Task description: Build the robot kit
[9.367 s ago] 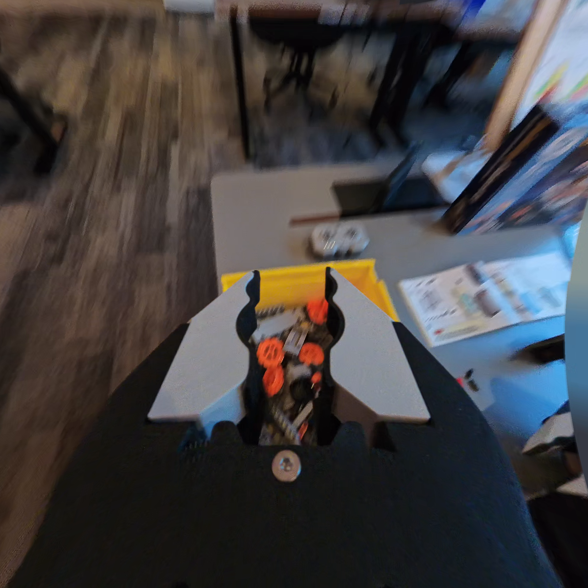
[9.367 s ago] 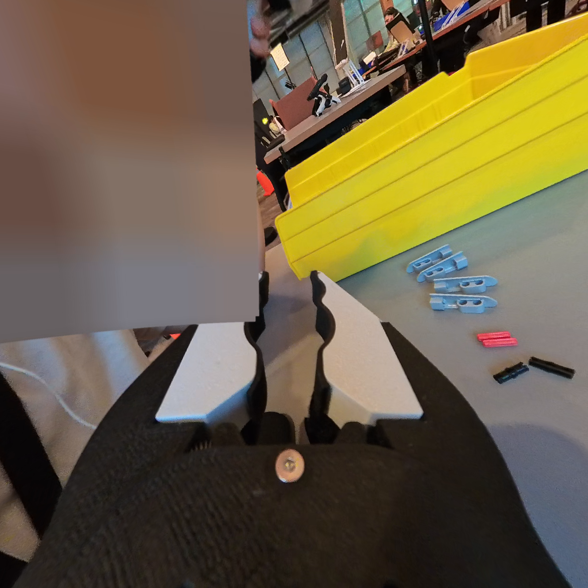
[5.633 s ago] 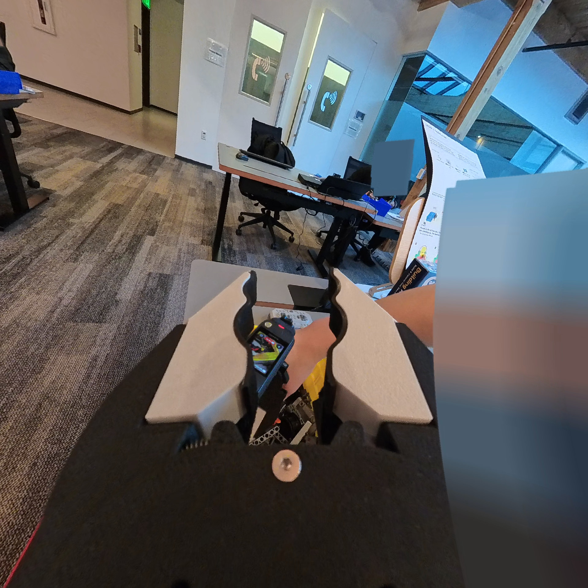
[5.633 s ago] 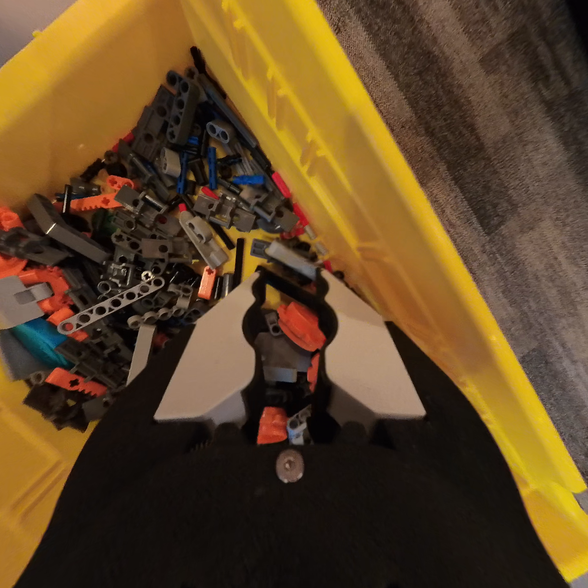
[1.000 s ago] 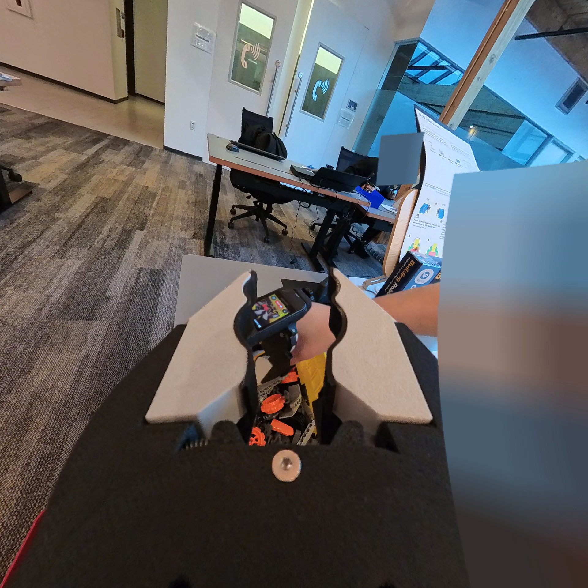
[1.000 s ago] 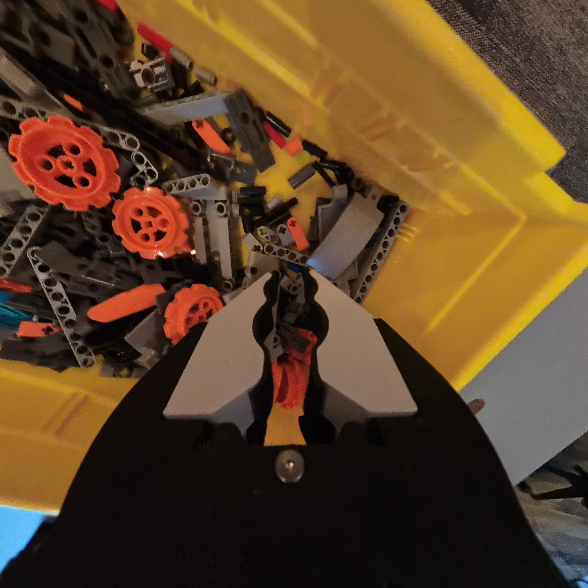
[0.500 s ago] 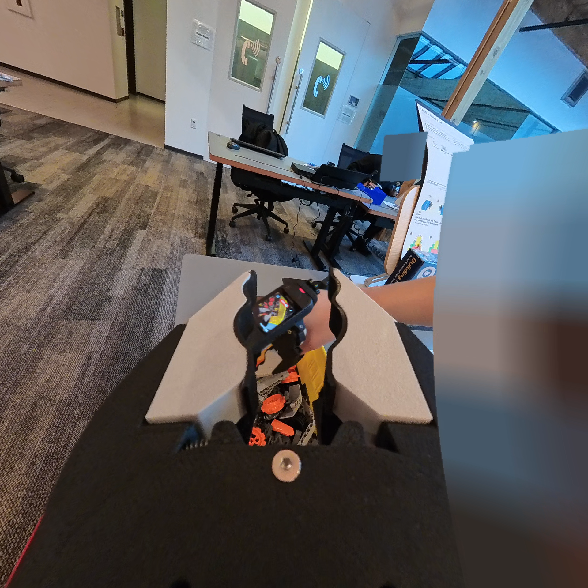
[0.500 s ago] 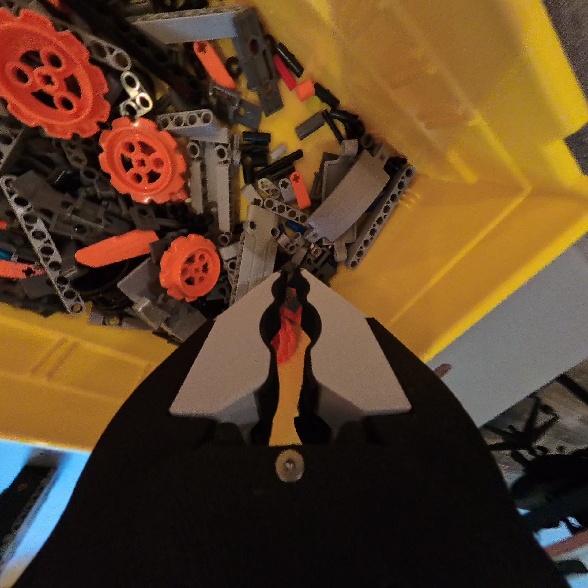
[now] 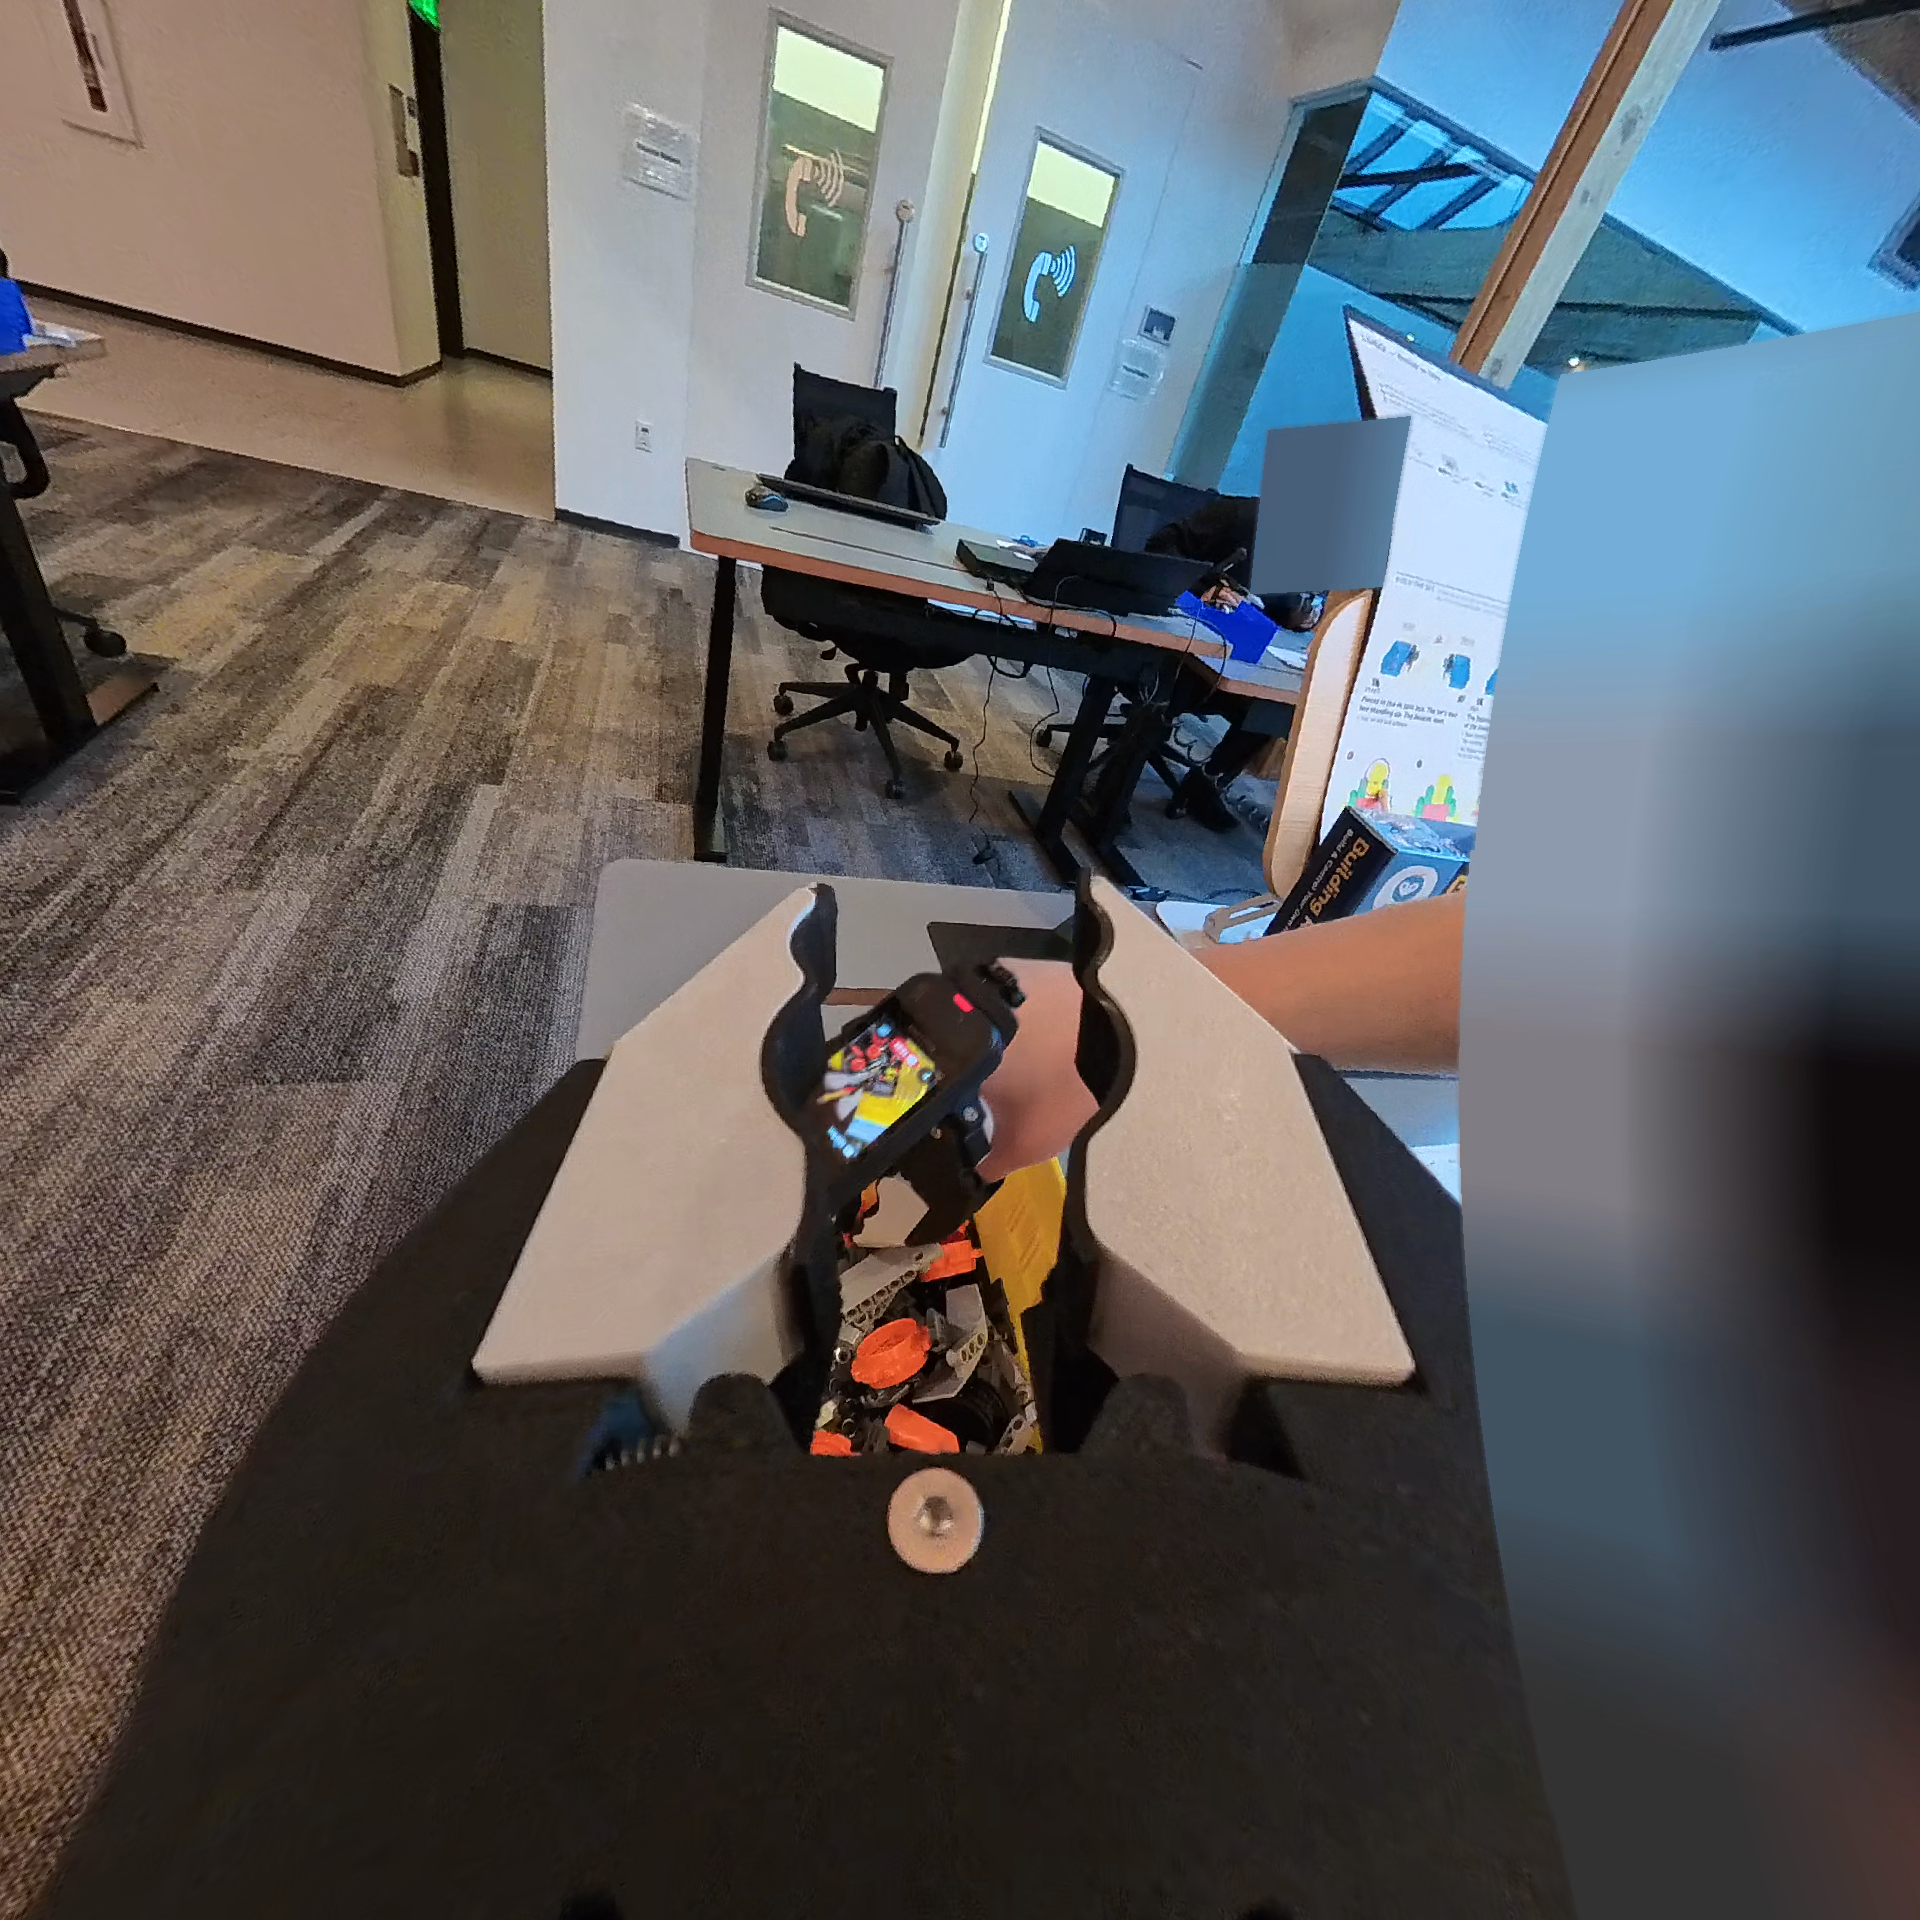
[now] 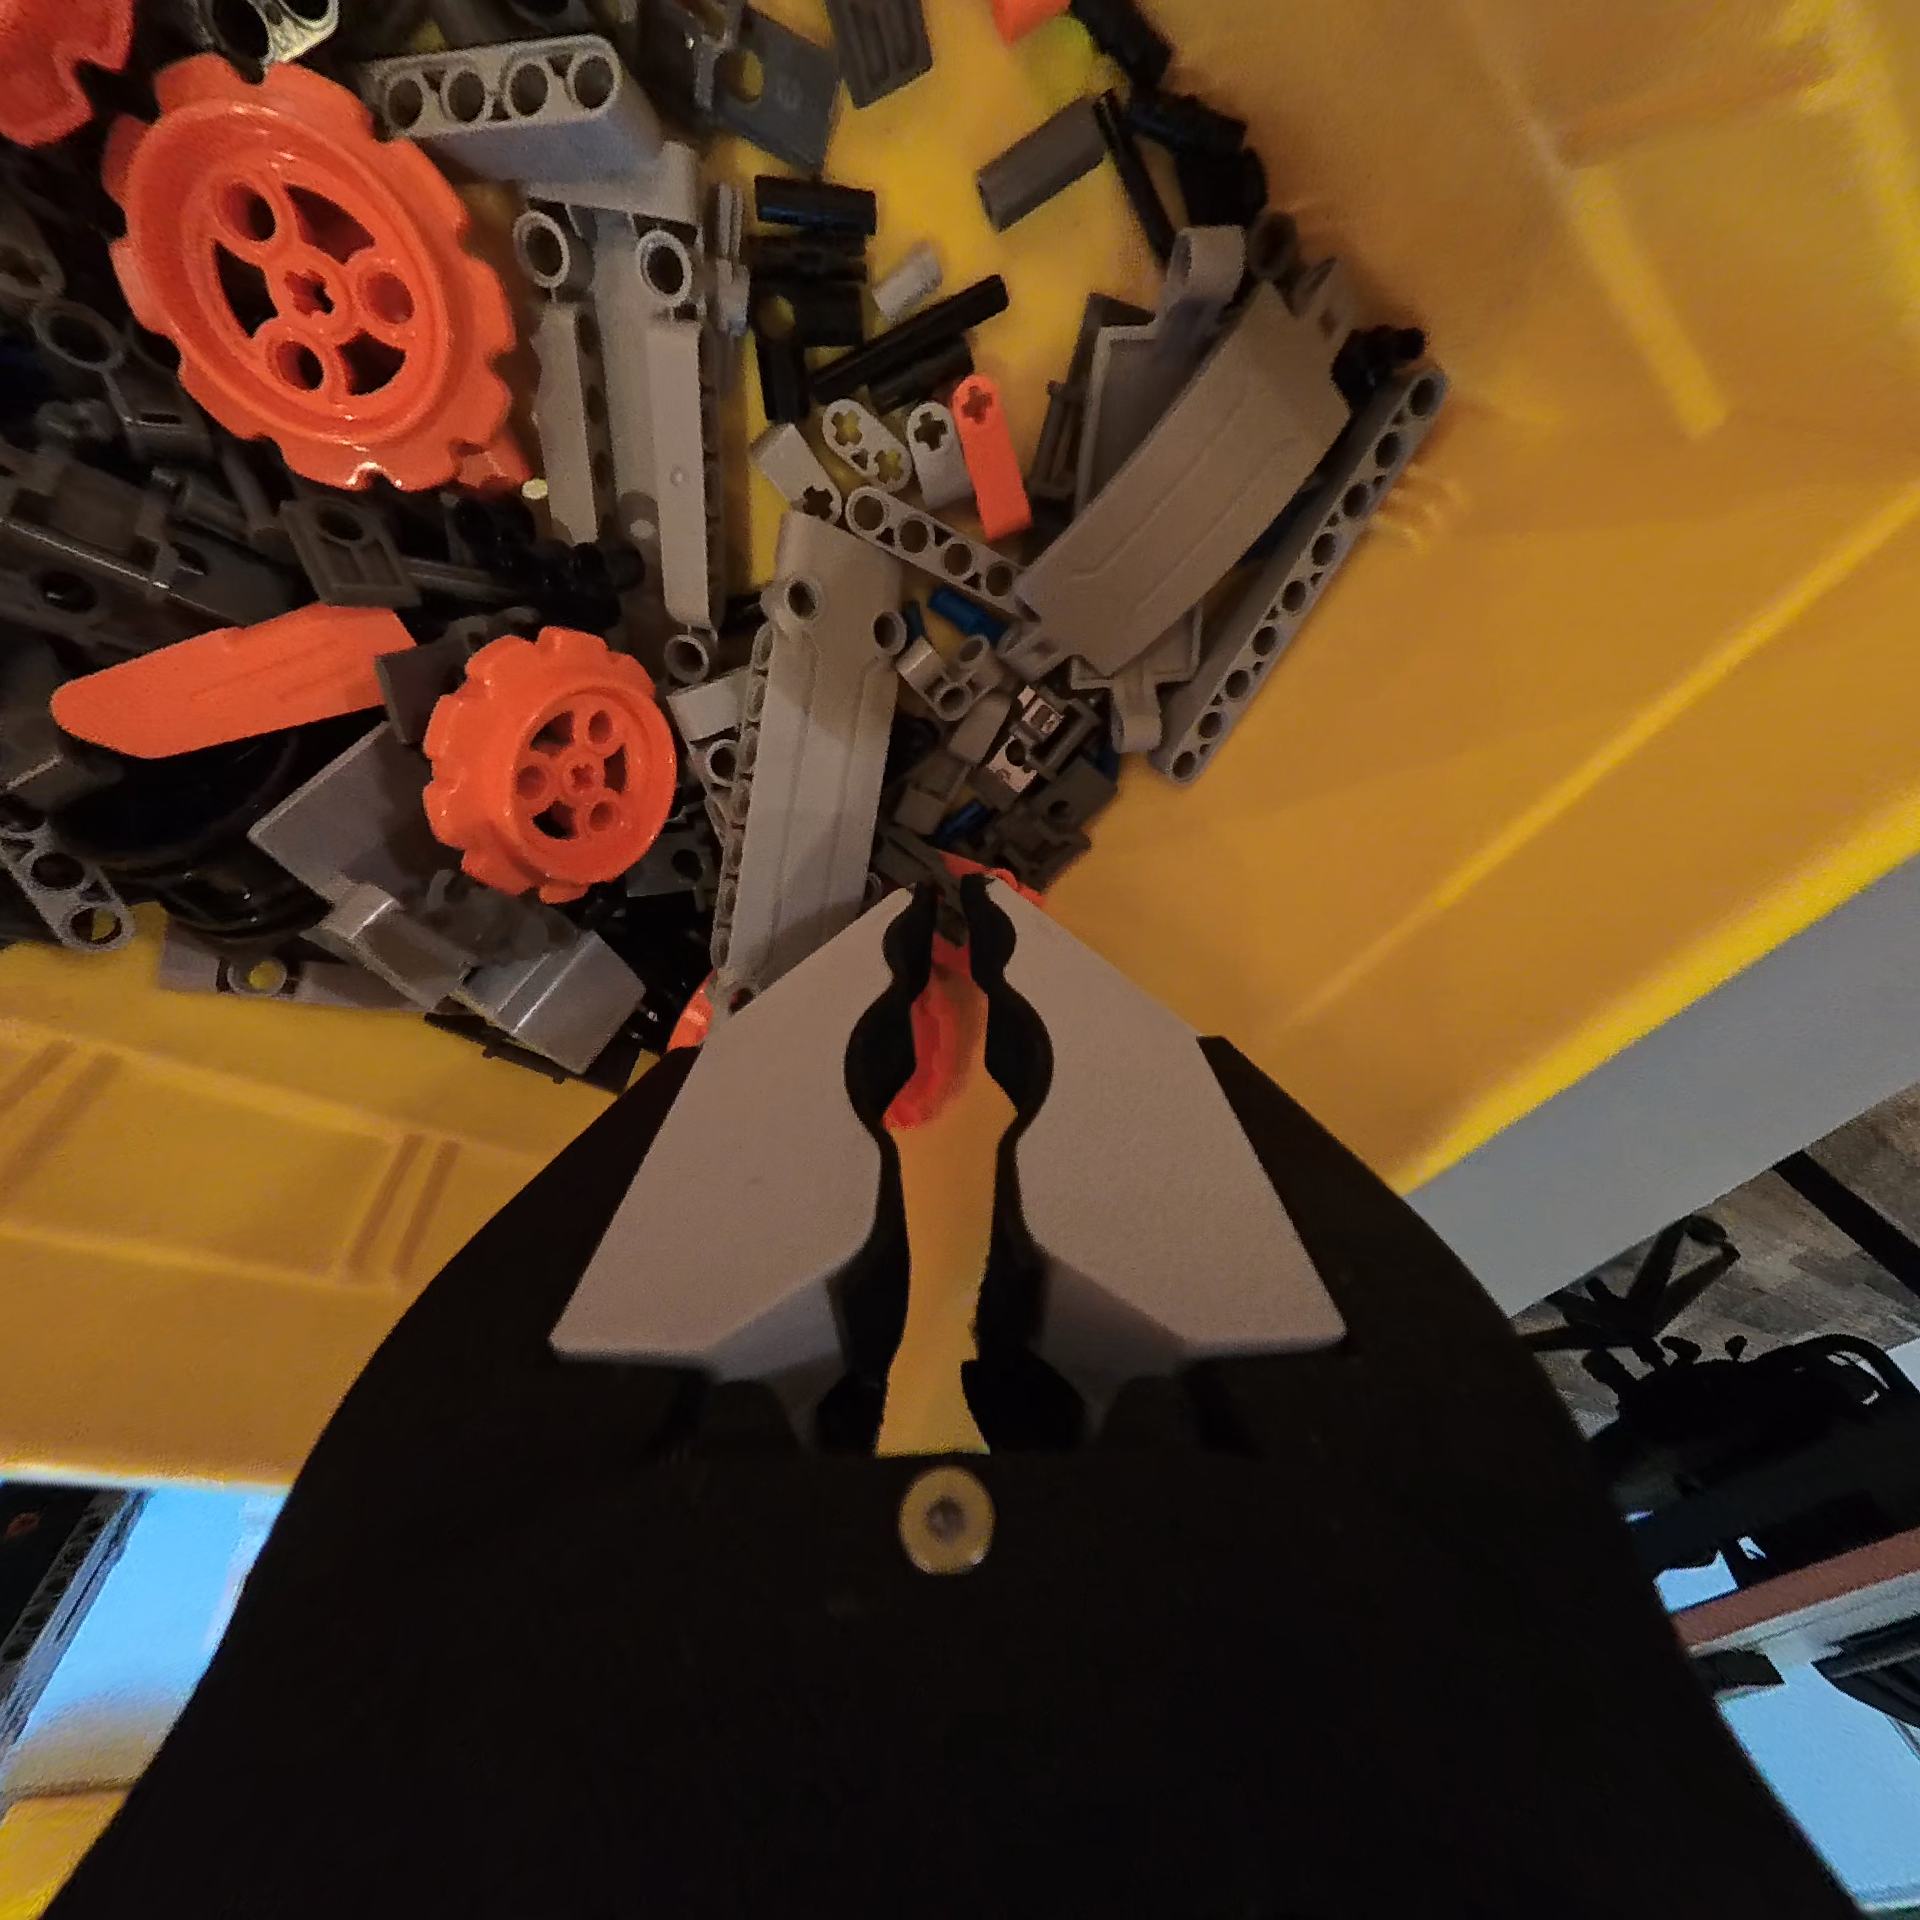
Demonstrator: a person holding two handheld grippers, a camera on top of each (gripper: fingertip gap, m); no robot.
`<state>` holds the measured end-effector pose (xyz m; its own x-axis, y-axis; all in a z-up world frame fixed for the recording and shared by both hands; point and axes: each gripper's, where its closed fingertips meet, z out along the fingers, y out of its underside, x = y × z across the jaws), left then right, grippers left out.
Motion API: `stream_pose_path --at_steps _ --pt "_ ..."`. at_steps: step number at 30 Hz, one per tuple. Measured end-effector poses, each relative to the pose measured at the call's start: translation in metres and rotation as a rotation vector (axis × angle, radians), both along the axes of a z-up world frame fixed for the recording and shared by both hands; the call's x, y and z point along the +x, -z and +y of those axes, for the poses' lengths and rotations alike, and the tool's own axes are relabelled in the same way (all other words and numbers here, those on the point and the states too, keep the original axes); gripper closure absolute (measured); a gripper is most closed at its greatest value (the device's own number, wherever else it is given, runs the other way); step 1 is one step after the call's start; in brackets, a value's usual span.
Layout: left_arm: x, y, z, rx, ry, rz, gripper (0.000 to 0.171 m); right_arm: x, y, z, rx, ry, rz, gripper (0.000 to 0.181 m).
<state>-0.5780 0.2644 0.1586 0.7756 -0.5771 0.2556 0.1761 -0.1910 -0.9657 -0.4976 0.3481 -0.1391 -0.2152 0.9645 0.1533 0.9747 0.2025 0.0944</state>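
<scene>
My right gripper [image 10: 943,902] is shut on a small orange toothed wheel [image 10: 932,1049], held edge-on between its jaws inside a yellow bin [image 10: 1475,665]. The bin holds a pile of grey, black and orange building parts, among them a large orange wheel [image 10: 307,281] and a smaller orange wheel [image 10: 551,764]. My left gripper [image 9: 951,914] is open and empty, held above the same bin [image 9: 1023,1226]. Between its fingers I see the other gripper's camera screen [image 9: 883,1081] and the hand [image 9: 1039,1081] that holds it.
The bin stands on a grey table [image 9: 675,914] whose far and left edges drop to carpet [image 9: 260,831]. A desk with an office chair [image 9: 862,582] stands beyond. A blue box [image 9: 1371,862] and a printed board [image 9: 1444,582] are at the right. There is about 30 cm between the tips of the two grippers.
My right gripper closed on the small orange wheel and pulled back a little from the pile. The left gripper stayed nearly still.
</scene>
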Motion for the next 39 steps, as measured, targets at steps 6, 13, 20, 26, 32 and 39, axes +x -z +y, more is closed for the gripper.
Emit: stream_pose_path --at_steps 6,13,20,26,32,39 --pt "-0.002 0.001 0.002 -0.008 -0.002 -0.008 0.128 -0.004 0.007 0.001 0.018 0.006 -0.02 0.175" --pt "-0.003 0.0 0.001 -0.004 0.004 -0.013 0.128 -0.014 0.011 -0.007 0.048 -0.039 -0.037 0.181" --pt "0.002 0.001 0.0 -0.006 0.017 0.0 0.128 -0.038 0.006 -0.03 -0.011 -0.056 0.039 0.181" --pt "0.003 0.003 0.002 -0.012 0.02 0.001 0.128 -0.05 0.006 -0.06 -0.098 -0.066 0.069 0.178" --pt "0.008 0.003 0.001 -0.008 0.017 0.024 0.128 -0.045 -0.008 -0.03 0.011 -0.033 0.102 0.173" --pt "0.015 0.005 0.003 -0.016 0.009 0.055 0.128 -0.01 -0.001 -0.006 0.089 -0.043 -0.074 0.171"
